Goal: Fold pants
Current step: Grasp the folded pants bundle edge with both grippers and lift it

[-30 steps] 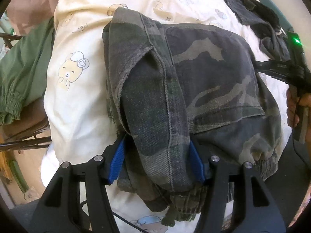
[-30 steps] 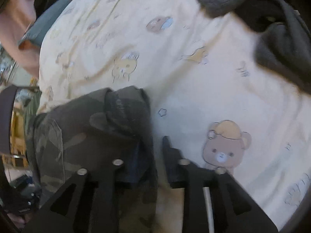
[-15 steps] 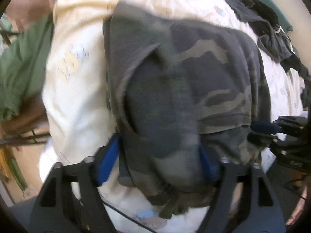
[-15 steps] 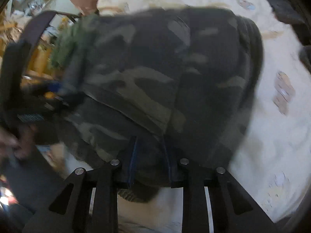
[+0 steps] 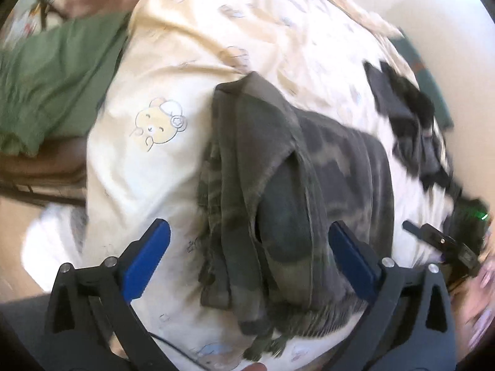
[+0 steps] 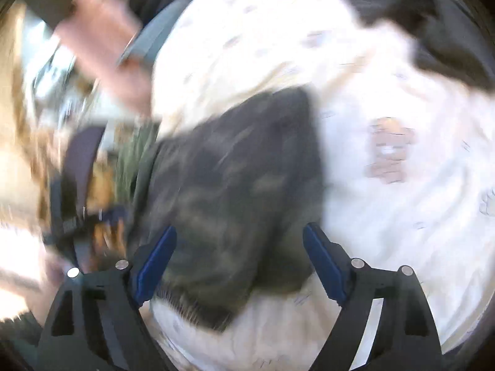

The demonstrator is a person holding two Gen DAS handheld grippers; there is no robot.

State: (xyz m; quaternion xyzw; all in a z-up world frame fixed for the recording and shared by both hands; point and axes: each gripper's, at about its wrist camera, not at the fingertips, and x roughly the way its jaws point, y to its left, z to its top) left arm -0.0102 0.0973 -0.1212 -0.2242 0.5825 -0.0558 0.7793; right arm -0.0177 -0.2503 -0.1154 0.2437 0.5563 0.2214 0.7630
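Note:
The camouflage pants (image 5: 294, 185) lie folded into a thick bundle on the cream bear-print sheet (image 5: 191, 49). My left gripper (image 5: 247, 238) hovers over the bundle's near end, jaws opening wide, blue pads clear of the cloth on both sides. In the blurred right wrist view the same pants (image 6: 235, 191) lie below my right gripper (image 6: 239, 235), whose jaws are also opening, with the bundle between the pads but not pressed. The right gripper's body (image 5: 442, 244) shows at the right edge of the left wrist view.
A dark garment (image 5: 405, 117) lies on the sheet beyond the pants, seen also as dark cloth (image 6: 433, 24) top right. A green garment (image 5: 52, 83) hangs over a chair on the left. A person's arm (image 6: 105, 46) is at the upper left. The bed edge runs along the near side.
Both grippers have let go of the pants and spread wide. Both have pulled back and up from the bundle, which now rests folded on the sheet.

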